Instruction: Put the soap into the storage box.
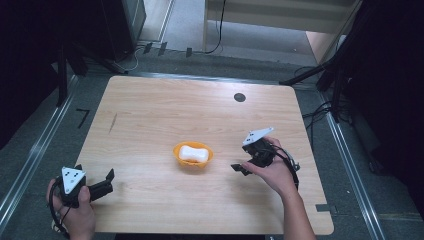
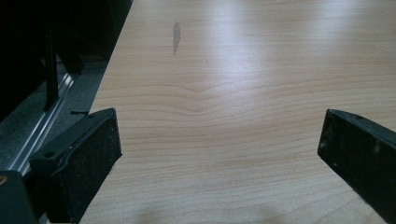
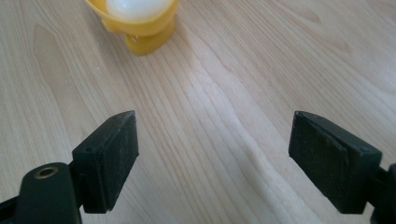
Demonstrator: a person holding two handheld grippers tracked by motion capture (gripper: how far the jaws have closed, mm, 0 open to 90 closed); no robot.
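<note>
Here, an orange bowl (image 1: 193, 155) holding a white block (image 1: 193, 153) sits mid-tabletop (image 1: 150, 115). The right gripper (image 1: 239, 168), jaws wide and empty, faces it; the left gripper (image 1: 108, 181), likewise open, waits near-left.

- Worktop (image 1: 150, 115): pale wood-grain rectangular top with rounded corners, seen from above.
- Orange plastic dish (image 1: 193, 155): stands directly on the worktop near its centre, holding a white oblong bar (image 1: 193, 152).
- Round black cable port (image 1: 239, 97): set in the surface near the far edge.
- Short dark streak (image 1: 113, 123): marks the wood towards the left edge.
</note>
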